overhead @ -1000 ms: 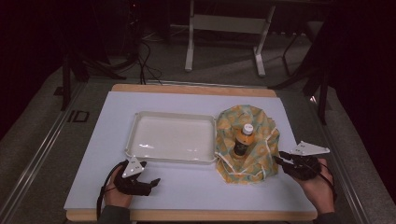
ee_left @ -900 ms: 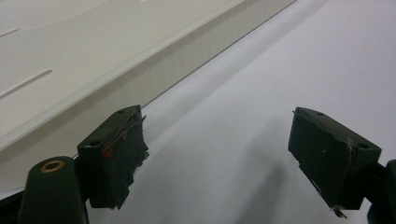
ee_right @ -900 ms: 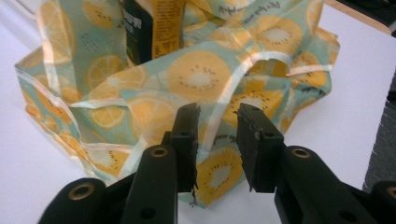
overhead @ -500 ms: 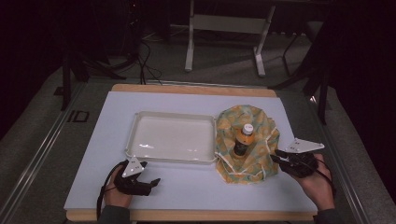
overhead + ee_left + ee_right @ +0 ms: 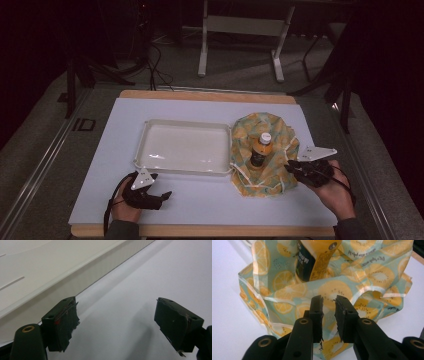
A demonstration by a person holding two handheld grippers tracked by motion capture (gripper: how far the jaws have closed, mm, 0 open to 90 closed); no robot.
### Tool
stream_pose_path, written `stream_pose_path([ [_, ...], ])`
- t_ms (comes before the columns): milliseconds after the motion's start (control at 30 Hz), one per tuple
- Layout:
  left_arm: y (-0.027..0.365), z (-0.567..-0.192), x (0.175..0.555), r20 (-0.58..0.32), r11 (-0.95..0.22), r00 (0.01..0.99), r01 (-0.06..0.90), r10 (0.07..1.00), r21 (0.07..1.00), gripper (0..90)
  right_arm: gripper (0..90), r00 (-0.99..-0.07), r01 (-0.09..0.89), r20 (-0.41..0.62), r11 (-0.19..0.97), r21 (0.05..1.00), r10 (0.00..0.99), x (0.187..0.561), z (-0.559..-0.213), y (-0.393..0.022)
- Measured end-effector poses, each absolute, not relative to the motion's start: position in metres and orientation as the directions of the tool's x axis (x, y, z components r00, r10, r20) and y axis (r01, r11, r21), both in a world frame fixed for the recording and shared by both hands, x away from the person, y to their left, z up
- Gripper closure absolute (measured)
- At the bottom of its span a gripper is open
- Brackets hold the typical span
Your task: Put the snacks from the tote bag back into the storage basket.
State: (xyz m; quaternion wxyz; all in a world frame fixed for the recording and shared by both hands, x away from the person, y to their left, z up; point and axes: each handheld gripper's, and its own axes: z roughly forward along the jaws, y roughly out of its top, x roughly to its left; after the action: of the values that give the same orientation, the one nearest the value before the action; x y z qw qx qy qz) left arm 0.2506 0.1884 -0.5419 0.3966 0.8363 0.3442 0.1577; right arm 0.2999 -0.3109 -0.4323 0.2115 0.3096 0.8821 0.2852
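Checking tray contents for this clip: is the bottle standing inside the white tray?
No. In the high view the bottle stands on the fruit-print cloth beside the white tray, whose inside is bare.

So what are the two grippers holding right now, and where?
The right gripper pinches the fruit-print cloth at its near edge; the left gripper holds nothing.

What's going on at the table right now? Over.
Right gripper closing on the fruit-print bag, jaws nearly shut. Left gripper open beside the tray. Bottle stands in the bag. Nothing in the way.
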Motion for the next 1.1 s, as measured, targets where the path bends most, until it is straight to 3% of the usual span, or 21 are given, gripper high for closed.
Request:
stream_pose_path([
  [433, 0.188, -0.542, 0.251, -0.013, -0.447, 0.715, 0.452, 0.699, 0.772, 18.8, 80.1, -0.72, 0.414, -0.221, 0.662, 0.625, 0.658, 0.308, -0.421, -0.305],
  [1100, 0.189, -0.542, 0.251, -0.013, -0.452, 0.719, 0.451, 0.695, 0.77, 18.8, 76.1, -0.75, 0.384, -0.24, 0.701, 0.601, 0.616, 0.321, -0.407, -0.285],
])
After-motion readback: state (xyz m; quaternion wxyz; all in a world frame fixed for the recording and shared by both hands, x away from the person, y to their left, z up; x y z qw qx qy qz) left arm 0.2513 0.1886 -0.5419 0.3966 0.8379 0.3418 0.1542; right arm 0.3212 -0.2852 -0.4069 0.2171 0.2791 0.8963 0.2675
